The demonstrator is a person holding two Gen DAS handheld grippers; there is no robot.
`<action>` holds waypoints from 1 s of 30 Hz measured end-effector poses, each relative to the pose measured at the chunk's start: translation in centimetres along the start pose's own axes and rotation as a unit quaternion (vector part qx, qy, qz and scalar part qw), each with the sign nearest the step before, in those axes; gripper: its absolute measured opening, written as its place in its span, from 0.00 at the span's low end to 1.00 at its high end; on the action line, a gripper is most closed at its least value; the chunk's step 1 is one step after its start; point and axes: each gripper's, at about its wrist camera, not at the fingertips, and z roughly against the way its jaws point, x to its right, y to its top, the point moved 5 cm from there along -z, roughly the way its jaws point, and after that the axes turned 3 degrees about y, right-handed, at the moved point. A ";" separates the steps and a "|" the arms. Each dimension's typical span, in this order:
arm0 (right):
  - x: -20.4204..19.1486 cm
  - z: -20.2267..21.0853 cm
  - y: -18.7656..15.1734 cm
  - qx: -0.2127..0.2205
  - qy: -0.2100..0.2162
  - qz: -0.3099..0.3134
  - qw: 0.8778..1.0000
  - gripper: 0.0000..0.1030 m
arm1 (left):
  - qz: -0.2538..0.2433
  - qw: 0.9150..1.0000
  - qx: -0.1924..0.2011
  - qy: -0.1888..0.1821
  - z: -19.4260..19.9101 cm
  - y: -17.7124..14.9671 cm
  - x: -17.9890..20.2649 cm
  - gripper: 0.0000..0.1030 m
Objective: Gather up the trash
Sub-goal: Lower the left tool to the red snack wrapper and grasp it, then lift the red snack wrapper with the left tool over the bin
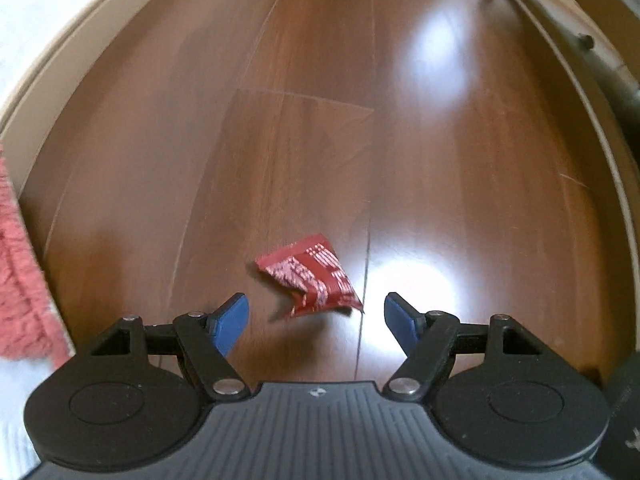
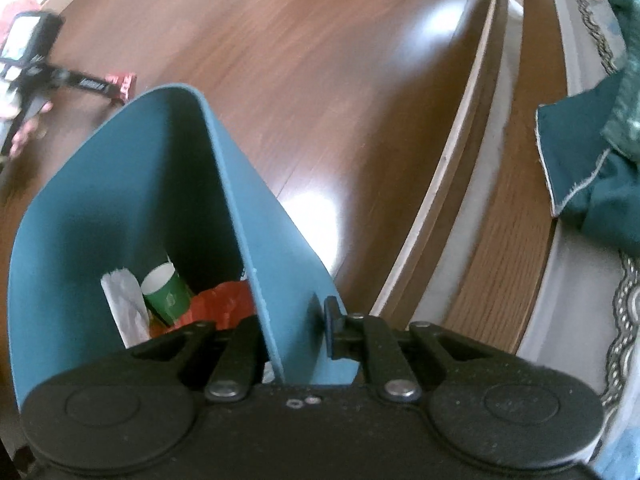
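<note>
Trash is what this moment turns on, and it is found in two places: some already inside the bin (image 2: 132, 208), one piece loose on the floor (image 1: 320, 80). The floor is bare wood over most of both views, so wide room is left for moving; it is bounded by a pale skirting (image 1: 52, 80) on one side and a raised wooden ledge (image 2: 492, 216) on the other, with dark green cloth (image 2: 592, 152) lying over that ledge.

The bin is carried by its near wall, which is pinched edge-on by the right gripper (image 2: 296, 328), whose fingers are nearly closed on the thin plastic. It is judged to be held this way so that the mouth stays open and free for dropping things in. A green cup (image 2: 166, 296), white paper (image 2: 122, 304) and a red scrap (image 2: 224, 304) are seen at its bottom.

The wrapper (image 1: 314, 276) lies crumpled on the floor, well clear of every edge, just ahead of the left gripper (image 1: 316, 320). Its fingers are spread wide, with nothing between them, and the wrapper is not touched. The spread is judged to be kept so that the wrapper can be straddled from above.
</note>
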 end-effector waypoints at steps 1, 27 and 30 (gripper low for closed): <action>-0.1 0.0 0.0 -0.003 -0.001 0.003 1.000 0.09 | 0.002 1.000 -0.002 0.003 -0.5 0.2 0.0 0.72; -1.4 0.6 -2.9 -0.012 -0.036 0.001 0.999 0.06 | 0.022 0.999 0.001 -0.033 4.5 -2.4 -0.3 0.35; -1.5 0.7 -4.3 -0.008 -0.036 -0.006 0.999 0.06 | -0.002 0.999 0.014 -0.044 7.5 -3.2 1.1 0.35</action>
